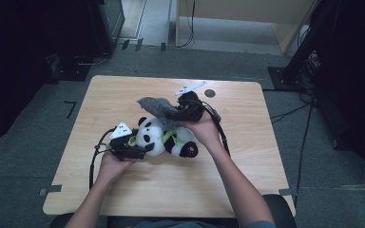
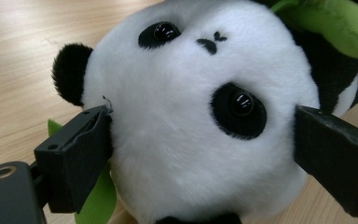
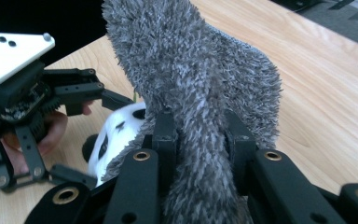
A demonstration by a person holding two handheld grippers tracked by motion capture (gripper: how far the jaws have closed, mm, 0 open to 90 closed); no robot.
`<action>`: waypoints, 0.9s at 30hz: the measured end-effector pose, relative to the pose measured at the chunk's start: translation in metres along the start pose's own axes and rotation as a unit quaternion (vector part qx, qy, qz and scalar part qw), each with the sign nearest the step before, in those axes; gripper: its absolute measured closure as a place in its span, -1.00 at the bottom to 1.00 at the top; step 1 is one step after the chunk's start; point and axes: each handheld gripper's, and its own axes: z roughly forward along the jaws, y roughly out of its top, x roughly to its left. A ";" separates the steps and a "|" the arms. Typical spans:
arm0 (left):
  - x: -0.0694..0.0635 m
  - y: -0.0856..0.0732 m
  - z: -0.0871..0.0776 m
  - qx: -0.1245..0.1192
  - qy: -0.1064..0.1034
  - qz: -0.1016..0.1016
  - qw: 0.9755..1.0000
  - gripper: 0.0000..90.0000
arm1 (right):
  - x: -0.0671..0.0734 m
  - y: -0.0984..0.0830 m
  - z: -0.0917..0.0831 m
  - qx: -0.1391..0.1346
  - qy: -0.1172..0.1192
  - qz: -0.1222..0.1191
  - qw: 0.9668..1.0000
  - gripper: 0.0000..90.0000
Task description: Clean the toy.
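A black-and-white plush panda (image 1: 164,137) with a green leaf lies on its side in the middle of the table. My left gripper (image 1: 145,148) is shut on the panda's head (image 2: 191,116): both jaws press into the white fur at its sides. My right gripper (image 1: 178,108) hovers just above and behind the panda and is shut on a fuzzy grey cloth (image 1: 158,110). In the right gripper view a fold of the grey cloth (image 3: 196,84) rises between the jaws and hides most of the panda (image 3: 116,133); the left gripper (image 3: 116,100) shows at the left there.
The light wooden table (image 1: 123,92) has a small dark round mark (image 1: 210,93) near its far edge. Cables trail from both grippers over the table. Grey floor, dark equipment and stands surround the table.
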 end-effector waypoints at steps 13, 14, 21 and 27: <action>-0.002 0.002 -0.002 0.019 0.011 -0.012 1.000 -0.29 | 0.006 -0.004 0.024 0.018 -0.011 -0.024 0.999 0.06; -0.002 0.002 -0.002 0.019 0.011 -0.012 1.000 -0.29 | 0.006 -0.004 0.024 0.018 -0.011 -0.024 0.999 0.06; -0.003 0.003 -0.002 0.019 0.016 -0.020 1.000 -0.28 | 0.002 0.001 0.040 0.030 -0.015 0.003 0.999 0.48; -0.004 0.004 -0.003 0.020 0.017 -0.011 1.000 -0.25 | 0.012 0.015 0.041 0.024 -0.008 -0.007 1.000 0.55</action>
